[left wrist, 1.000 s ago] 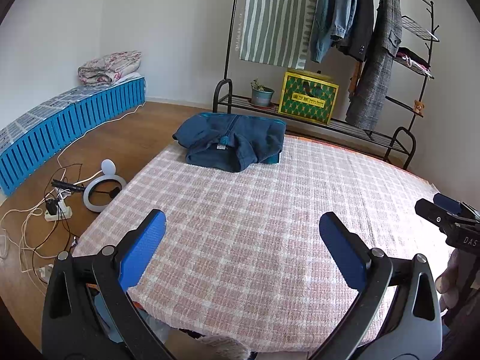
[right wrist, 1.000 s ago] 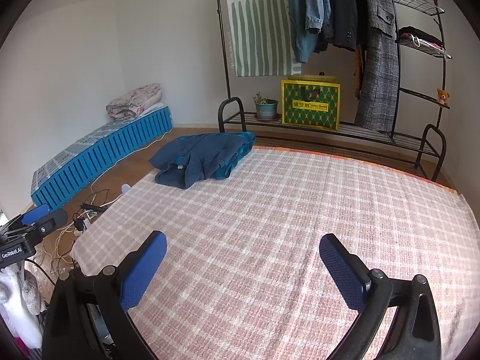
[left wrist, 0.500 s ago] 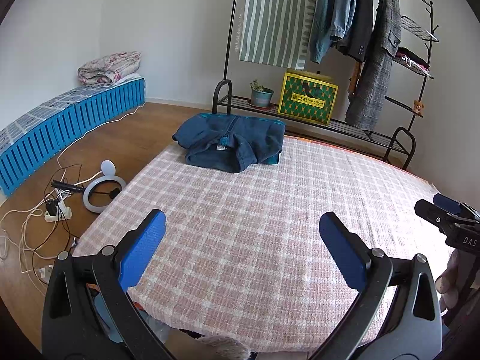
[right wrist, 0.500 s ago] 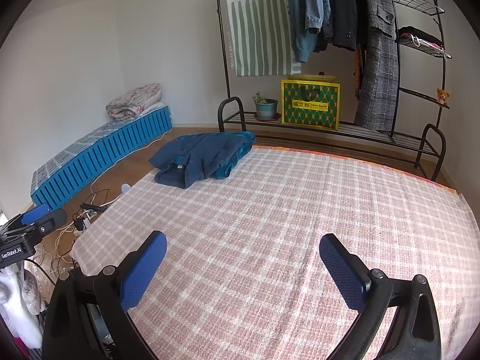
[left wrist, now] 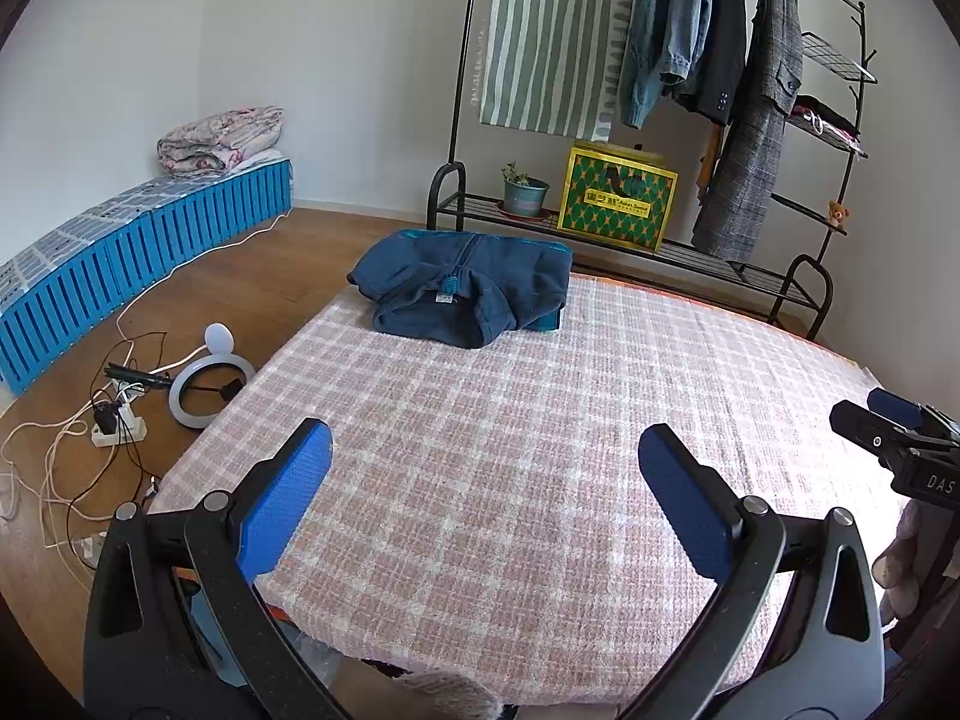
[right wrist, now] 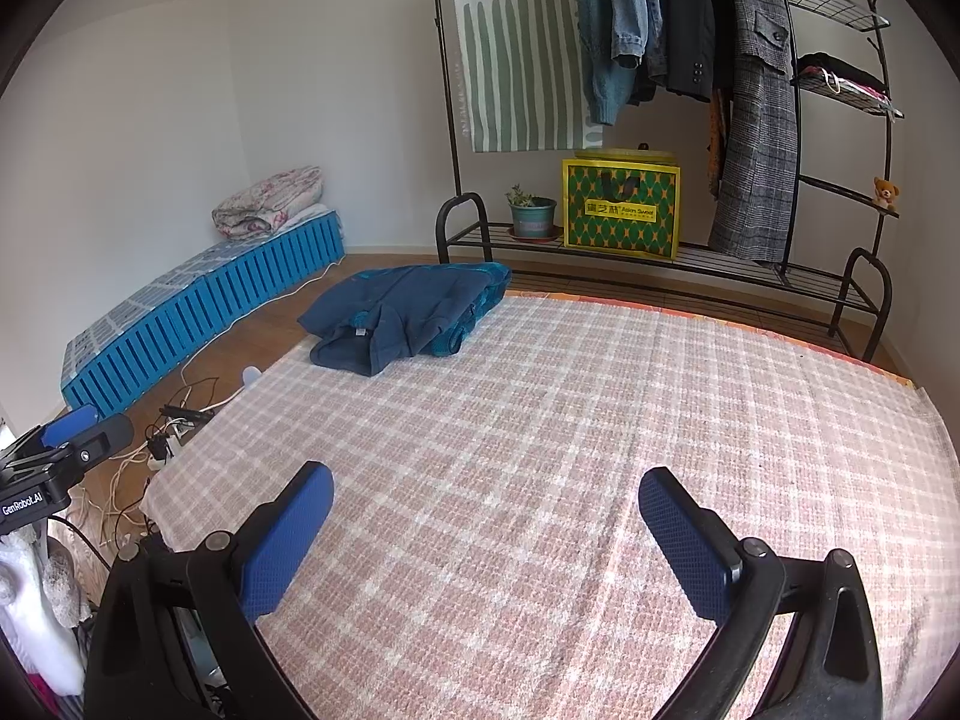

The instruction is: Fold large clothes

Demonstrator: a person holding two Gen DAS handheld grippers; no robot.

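Observation:
A dark blue garment lies folded at the far left corner of the table, on a pink checked cloth. It also shows in the right wrist view. My left gripper is open and empty, held above the table's near edge, far from the garment. My right gripper is open and empty above the near part of the cloth. Each gripper shows at the edge of the other's view: the right one and the left one.
A black clothes rack with hanging coats, a green box and a potted plant stands behind the table. Blue crates line the left wall. A ring light and cables lie on the floor at left.

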